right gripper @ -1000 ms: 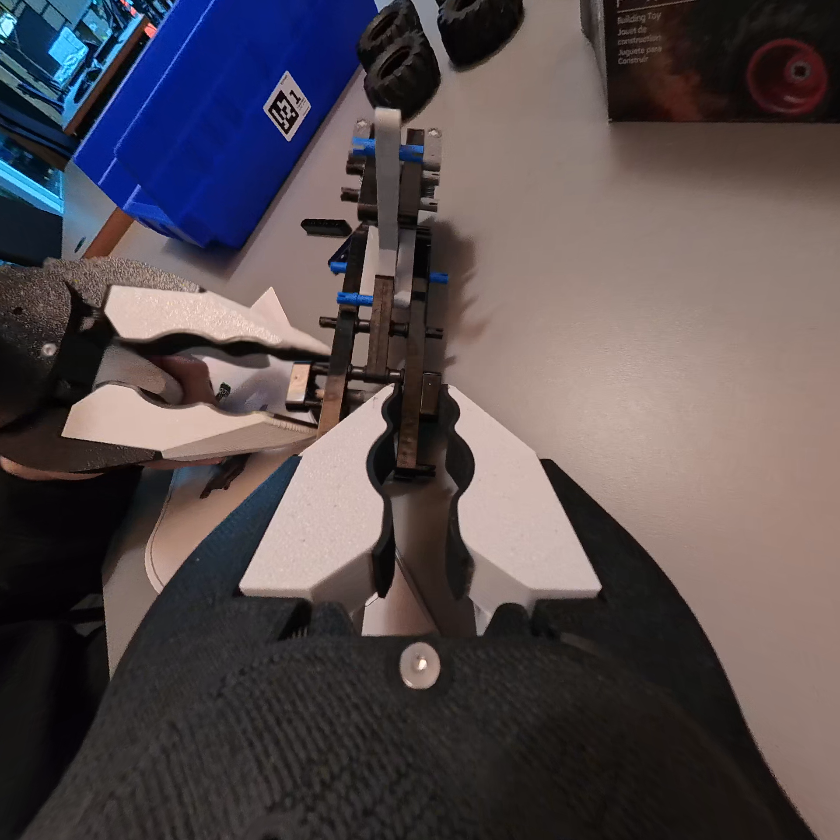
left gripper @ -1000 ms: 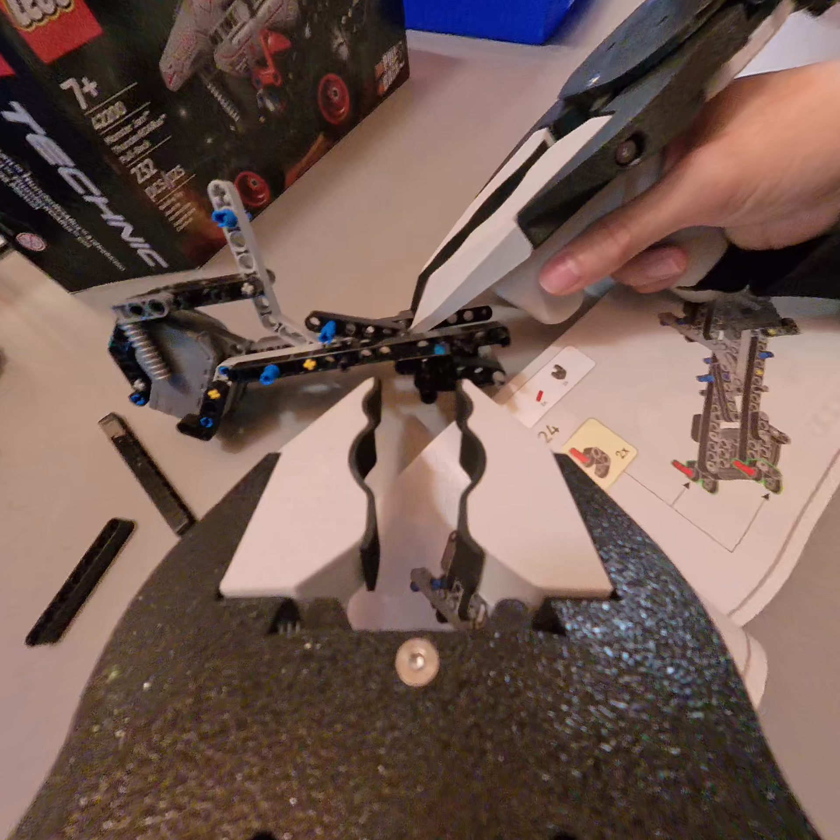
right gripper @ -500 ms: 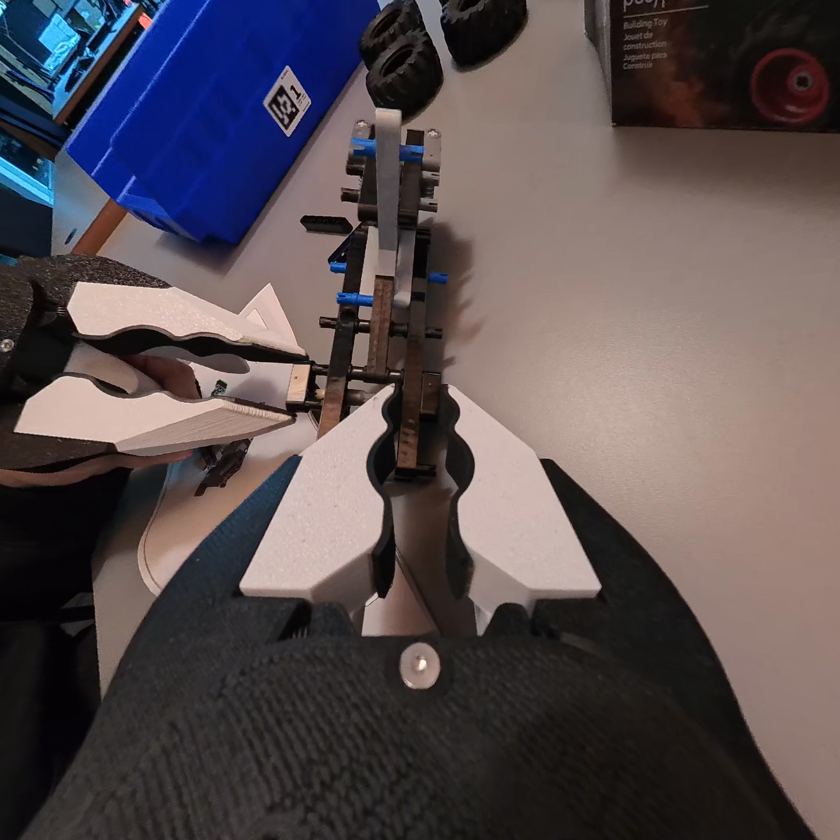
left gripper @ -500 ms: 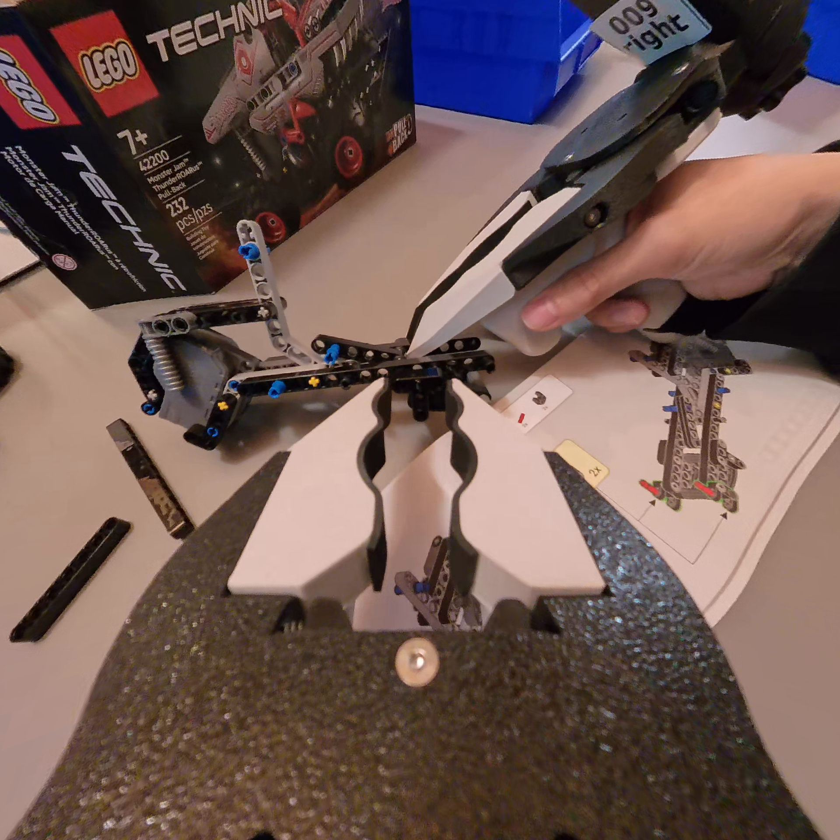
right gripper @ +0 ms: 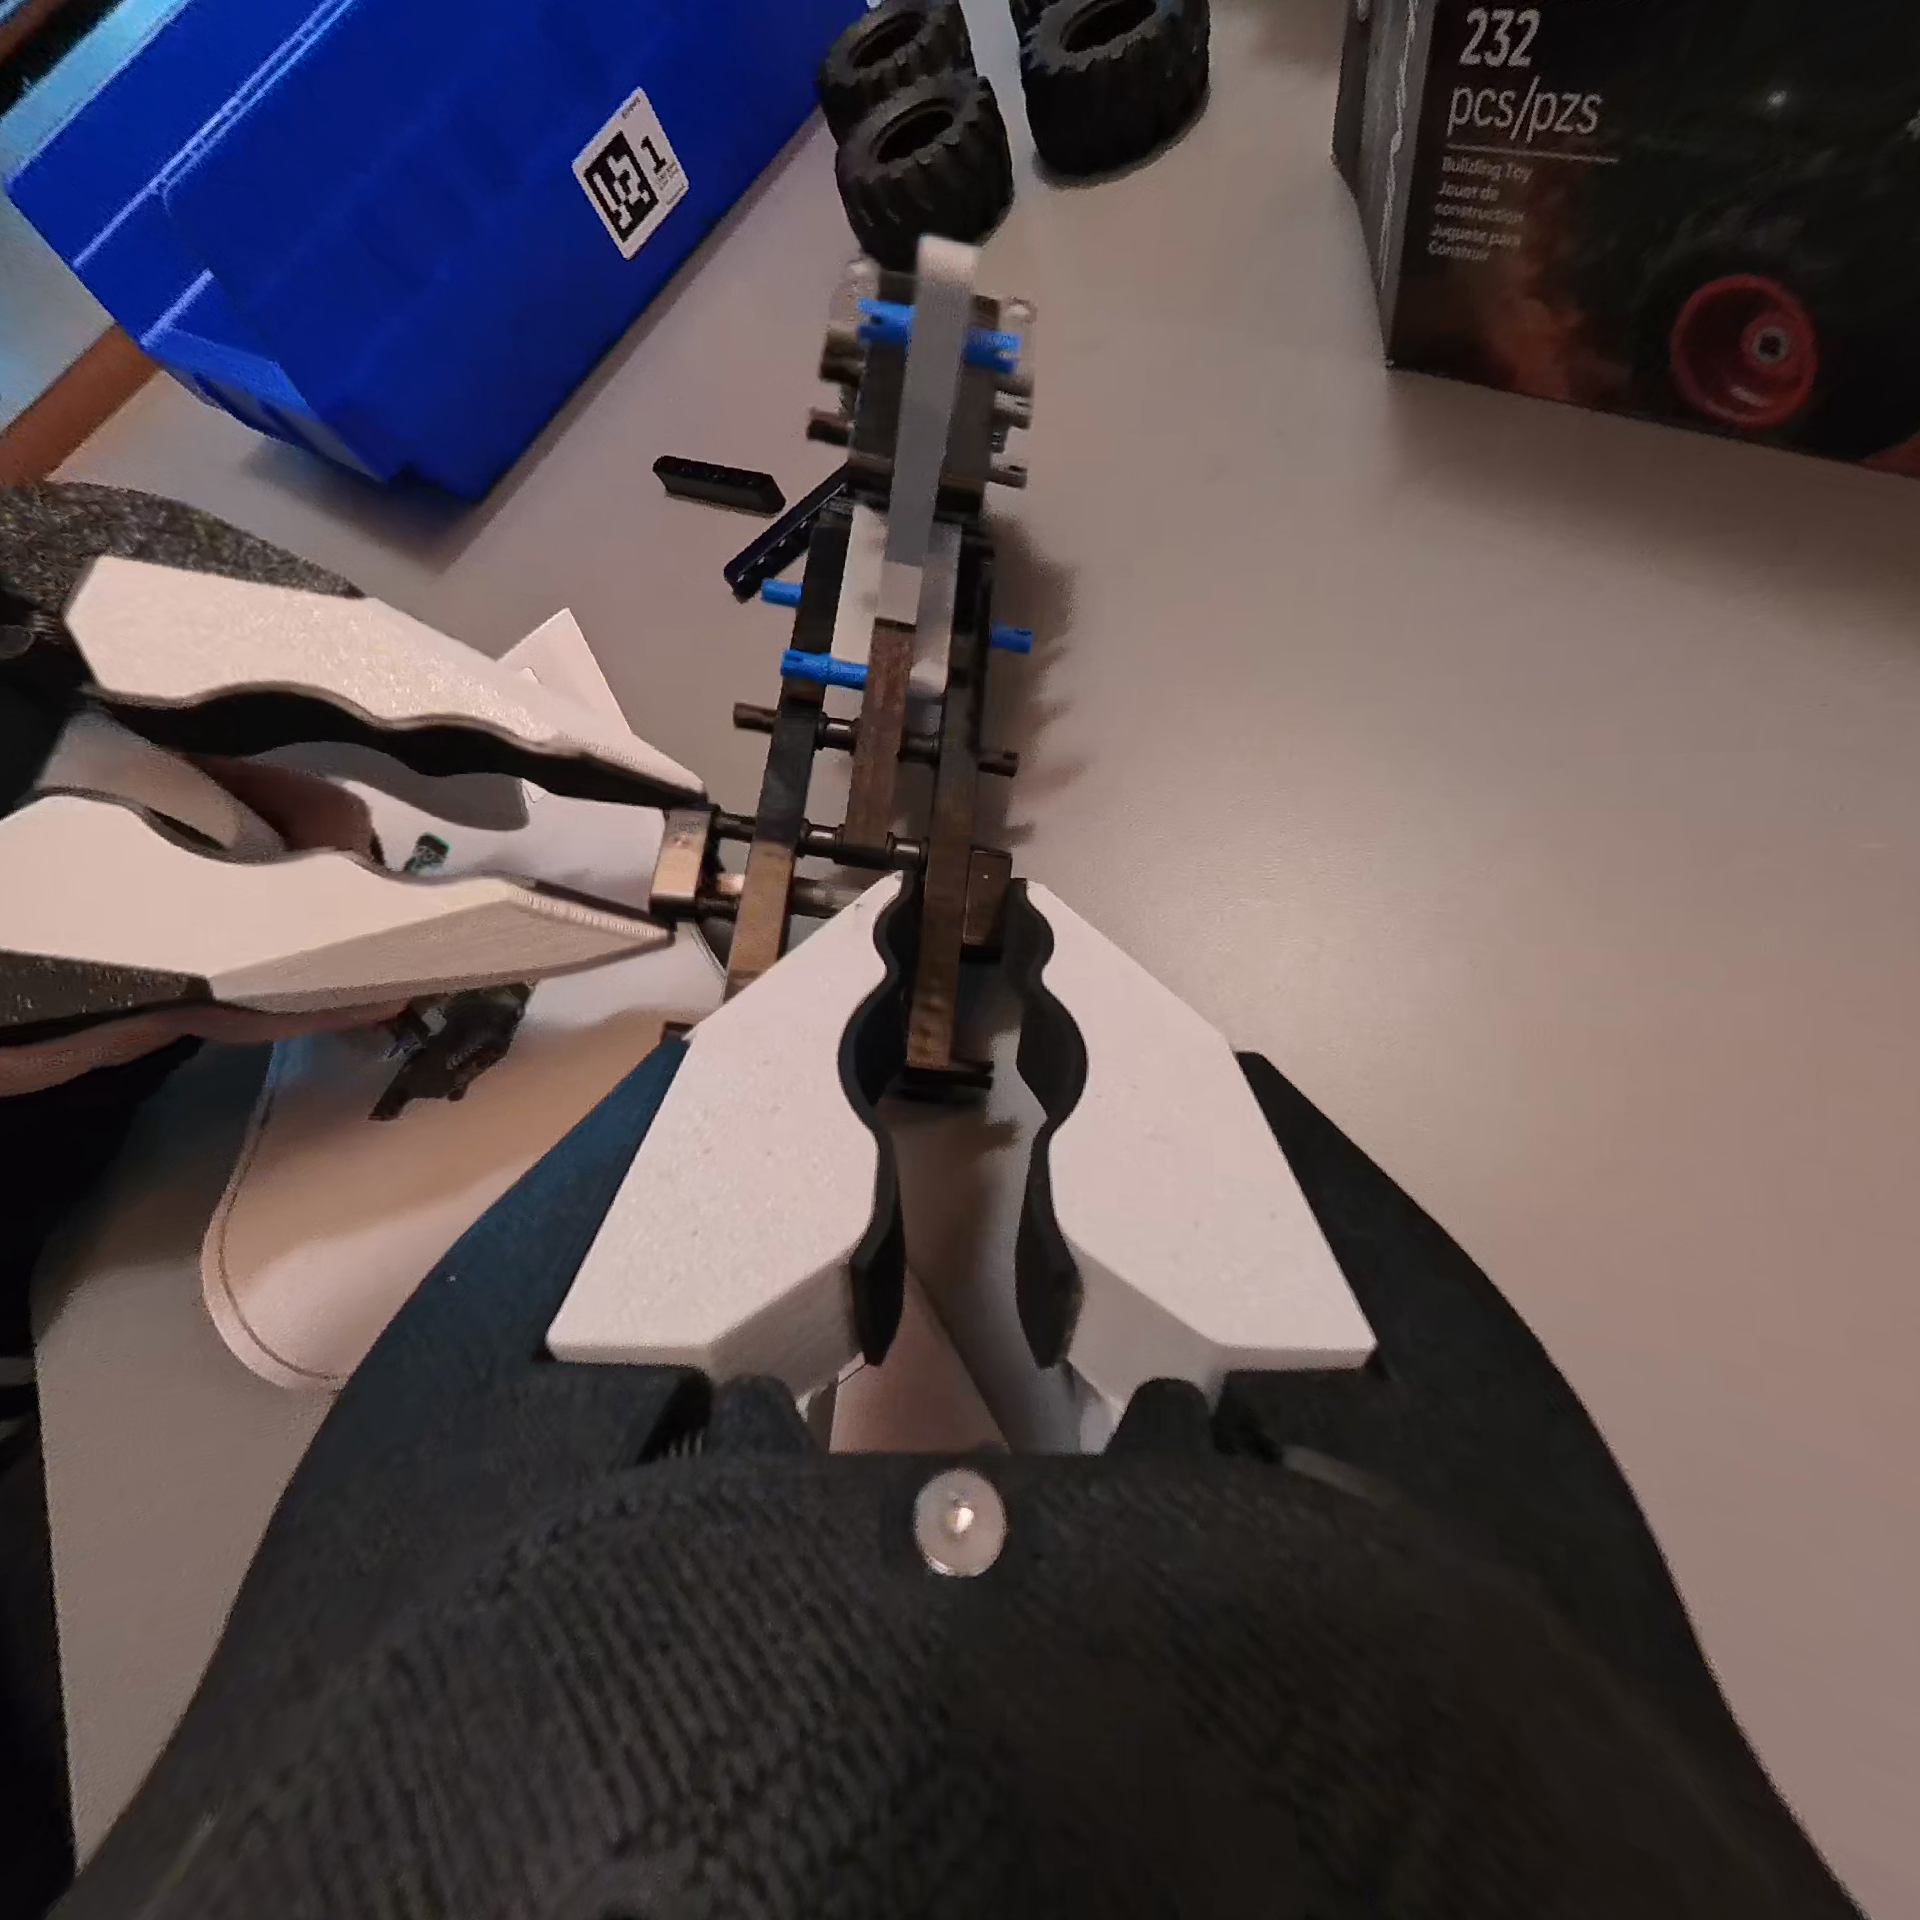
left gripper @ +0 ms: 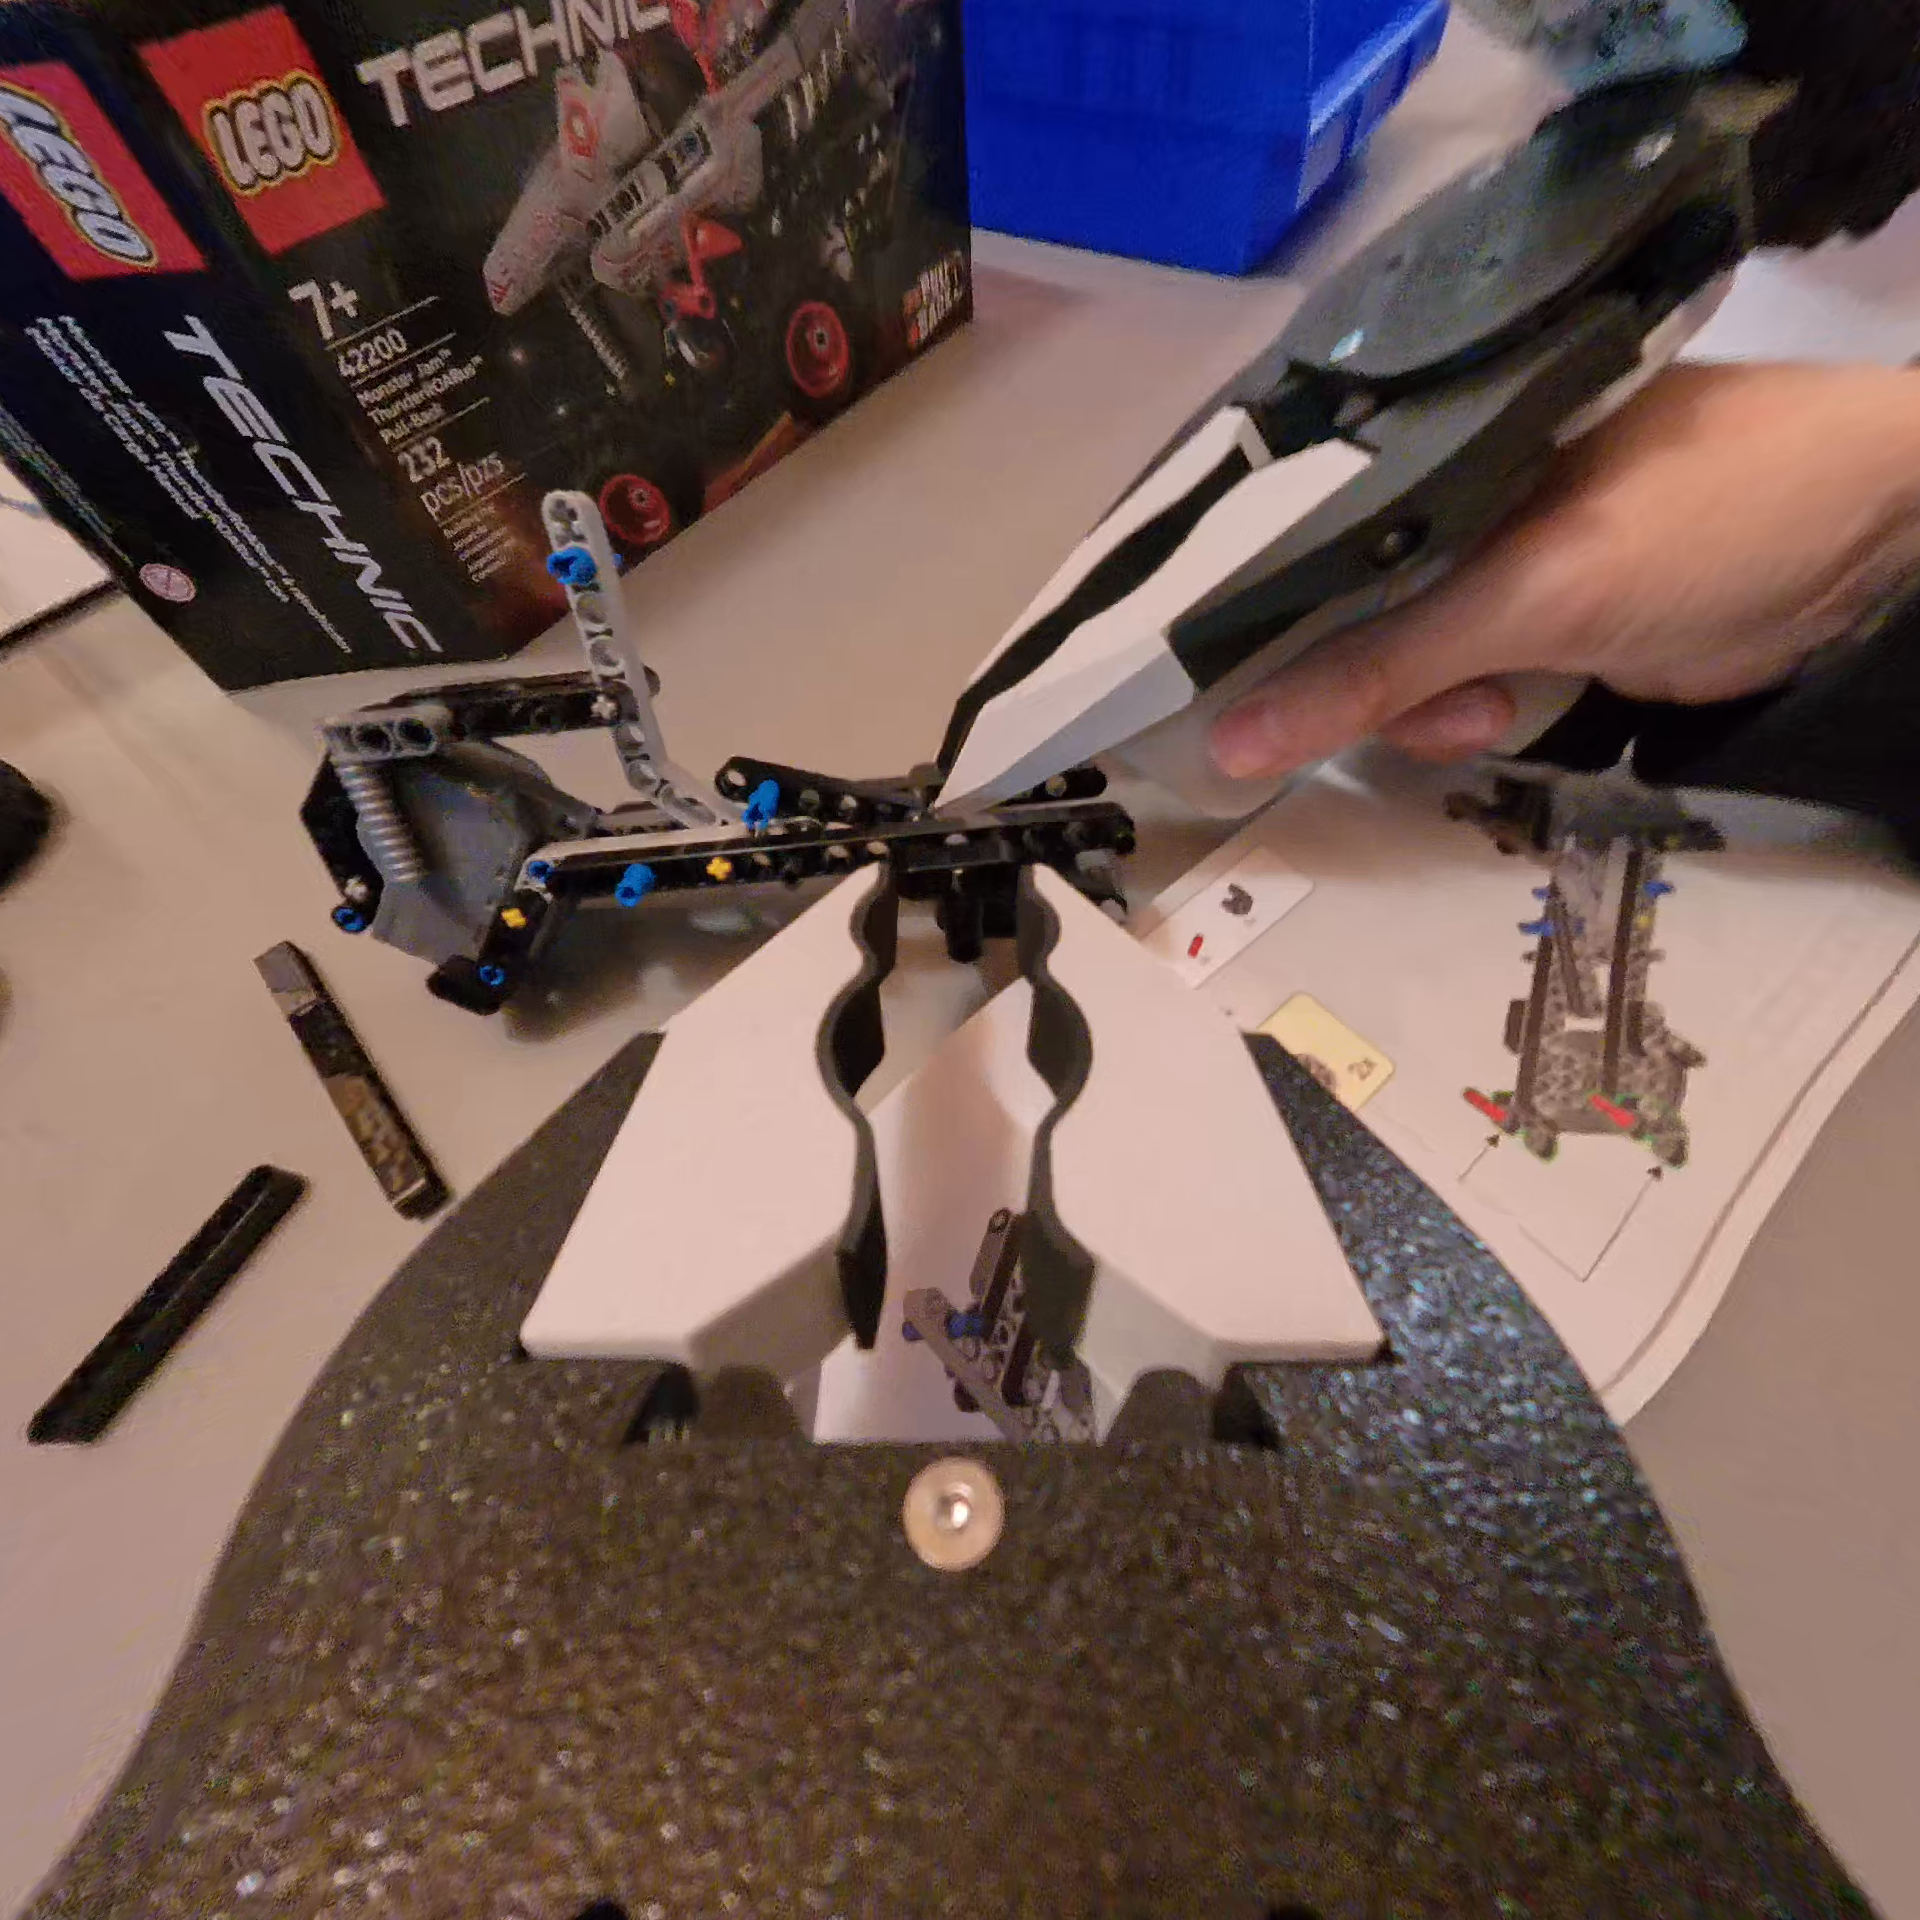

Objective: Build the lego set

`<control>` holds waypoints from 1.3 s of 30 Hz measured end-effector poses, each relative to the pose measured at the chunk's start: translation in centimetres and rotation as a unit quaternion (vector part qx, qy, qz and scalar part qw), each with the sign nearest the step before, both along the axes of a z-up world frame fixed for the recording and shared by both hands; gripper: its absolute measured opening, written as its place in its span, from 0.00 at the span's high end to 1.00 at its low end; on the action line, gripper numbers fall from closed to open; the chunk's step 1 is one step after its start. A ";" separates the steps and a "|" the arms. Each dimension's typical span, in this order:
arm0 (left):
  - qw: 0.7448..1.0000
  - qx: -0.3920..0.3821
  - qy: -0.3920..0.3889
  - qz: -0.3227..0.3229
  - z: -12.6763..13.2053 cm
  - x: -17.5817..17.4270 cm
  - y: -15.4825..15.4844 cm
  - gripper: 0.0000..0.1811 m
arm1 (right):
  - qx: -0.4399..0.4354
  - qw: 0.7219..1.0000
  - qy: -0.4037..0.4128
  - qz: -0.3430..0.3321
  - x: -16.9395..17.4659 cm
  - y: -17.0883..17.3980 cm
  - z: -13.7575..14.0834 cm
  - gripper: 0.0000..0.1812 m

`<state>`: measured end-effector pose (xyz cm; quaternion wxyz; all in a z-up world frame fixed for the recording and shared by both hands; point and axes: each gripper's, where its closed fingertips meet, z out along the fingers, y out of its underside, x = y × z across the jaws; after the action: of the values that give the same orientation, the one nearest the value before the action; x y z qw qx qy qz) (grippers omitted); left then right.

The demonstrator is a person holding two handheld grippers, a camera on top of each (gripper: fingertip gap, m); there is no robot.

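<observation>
The long black Lego chassis (left gripper: 831, 852) with blue pins, a spring and an upright grey beam lies on the table; it also shows in the right wrist view (right gripper: 883, 727). My left gripper (left gripper: 958, 894) is shut on a small black connector (left gripper: 961, 914) at the chassis's near side. From the right wrist view, the left gripper (right gripper: 675, 862) holds that connector (right gripper: 681, 868) against the side pins. My right gripper (right gripper: 956, 904) is shut on the chassis's end beam. In the left wrist view the right gripper (left gripper: 940, 790) comes down from the upper right.
The Lego box (left gripper: 416, 312) stands behind the chassis. A blue bin (right gripper: 416, 260) and black tyres (right gripper: 925, 156) are at the far end. The instruction booklet (left gripper: 1558, 1039) lies to the right. Loose black beams (left gripper: 353, 1081) (left gripper: 166, 1299) lie on the left. My hands' fingertips stand some 5 cm from each other.
The left gripper has tilted up a little, then edged closer to the chassis. Both grips hold and the chassis has barely moved.
</observation>
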<state>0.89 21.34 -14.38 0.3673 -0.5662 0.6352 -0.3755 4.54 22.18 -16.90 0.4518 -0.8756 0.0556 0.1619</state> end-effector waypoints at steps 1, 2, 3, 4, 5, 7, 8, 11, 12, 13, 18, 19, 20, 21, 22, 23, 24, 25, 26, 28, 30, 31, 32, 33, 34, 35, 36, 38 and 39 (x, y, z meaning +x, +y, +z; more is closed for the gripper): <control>1.000 0.006 0.002 -0.002 -0.1 0.0 0.0 0.88 | 0.000 1.000 0.000 0.000 0.0 0.0 0.0 0.92; 1.000 0.022 0.010 -0.006 -0.3 0.0 0.0 0.89 | -0.002 1.000 -0.005 -0.003 0.1 0.0 -0.1 0.92; 0.999 0.038 0.015 -0.007 -0.5 0.0 0.0 0.89 | -0.003 1.000 -0.011 -0.007 0.2 0.0 -0.1 0.92; 0.999 0.047 0.016 -0.006 -0.5 0.0 0.0 0.89 | -0.003 1.000 -0.016 -0.008 0.2 0.1 -0.1 0.92; 0.999 0.051 0.016 -0.005 -0.5 0.0 0.0 0.89 | -0.003 1.000 -0.016 -0.008 0.2 0.1 -0.1 0.92; 0.999 0.038 0.015 -0.003 -0.5 0.1 0.0 0.88 | -0.003 1.000 -0.017 -0.008 0.2 0.1 -0.1 0.92; 1.000 0.017 0.016 -0.004 -0.6 0.1 -0.1 0.88 | -0.004 1.000 -0.019 -0.003 0.1 0.0 -0.2 0.92; 1.000 -0.002 0.017 -0.009 -0.7 0.1 -0.1 0.88 | -0.002 0.999 -0.032 0.004 -0.2 0.1 -0.2 0.92; 1.000 0.018 0.018 -0.010 -0.7 0.1 -0.1 0.88 | -0.003 1.000 -0.028 0.004 -0.2 0.1 -0.2 0.92; 0.999 0.034 0.019 -0.008 -0.7 0.2 -0.2 0.88 | -0.003 1.000 -0.023 0.004 -0.1 0.1 -0.2 0.92; 0.999 0.031 0.013 -0.006 -0.7 0.4 -0.2 0.88 | -0.004 1.000 -0.006 -0.001 0.1 0.0 -0.2 0.92; 0.999 0.034 0.011 -0.005 -0.6 0.5 -0.2 0.88 | -0.004 1.000 -0.002 -0.001 0.1 0.0 -0.2 0.92; 0.999 0.039 0.008 -0.002 -0.6 0.6 -0.2 0.88 | -0.004 1.000 0.005 -0.002 0.1 0.0 -0.2 0.92; 0.999 0.042 0.005 0.001 -0.5 0.7 -0.2 0.88 | -0.004 1.000 0.019 -0.003 0.2 0.0 -0.2 0.92; 0.999 0.045 0.004 0.004 -0.5 0.7 -0.2 0.88 | -0.004 0.999 0.034 -0.004 0.2 0.0 -0.2 0.92; 0.999 0.047 0.003 0.005 -0.5 0.8 -0.2 0.88 | -0.004 0.999 0.045 -0.003 0.2 0.0 -0.2 0.92; 0.999 0.049 0.001 0.002 -0.4 0.8 -0.3 0.88 | -0.005 0.998 0.060 0.000 0.2 0.0 -0.2 0.92; 0.999 0.051 -0.002 -0.002 -0.3 0.8 -0.5 0.88 | -0.006 0.997 0.083 0.005 0.0 -0.2 -0.1 0.92; 0.999 0.052 -0.006 -0.004 -0.1 0.8 -0.6 0.87 | -0.004 0.993 0.113 0.010 -0.2 -0.3 0.0 0.92; 0.999 0.050 -0.018 -0.005 0.4 0.7 -0.7 0.87 | 0.008 0.985 0.170 0.007 -0.2 -0.3 0.6 0.92; 0.998 0.062 -0.025 -0.007 0.8 0.5 -0.8 0.85 | 0.025 0.975 0.223 -0.002 0.0 -0.3 1.3 0.92; 0.996 0.077 -0.033 -0.012 1.1 0.5 -0.8 0.84 | 0.033 0.969 0.246 -0.003 0.0 -0.4 1.7 0.92; 0.995 0.094 -0.042 -0.017 1.4 0.4 -0.8 0.83 | 0.039 0.963 0.267 -0.001 0.1 -0.4 2.0 0.92; 0.993 0.109 -0.047 -0.023 1.6 0.3 -0.9 0.82 | 0.043 0.958 0.283 -0.001 0.1 -0.4 2.2 0.93; 0.990 0.125 -0.051 -0.026 1.8 0.3 -1.0 0.82 | 0.047 0.955 0.293 -0.006 0.3 -0.4 2.3 0.92; 0.987 0.146 -0.059 -0.031 2.1 0.3 -1.0 0.81 | 0.049 0.952 0.301 -0.010 0.4 -0.3 2.4 0.92; 0.983 0.169 -0.066 -0.036 2.3 0.2 -1.1 0.81 | 0.050 0.950 0.307 -0.013 0.4 -0.2 2.3 0.92; 0.972 0.219 -0.067 -0.045 2.2 0.2 -1.1 0.80 | 0.051 0.950 0.309 -0.017 0.6 -0.2 2.2 0.93; 0.967 0.243 -0.062 -0.047 2.0 0.2 -1.1 0.79 | 0.051 0.949 0.310 -0.018 0.6 -0.1 2.3 0.92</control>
<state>1.09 20.25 -12.34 0.5144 -0.4053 0.7092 -0.2612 5.13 22.04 -14.65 0.4590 -0.7567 0.2002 0.4202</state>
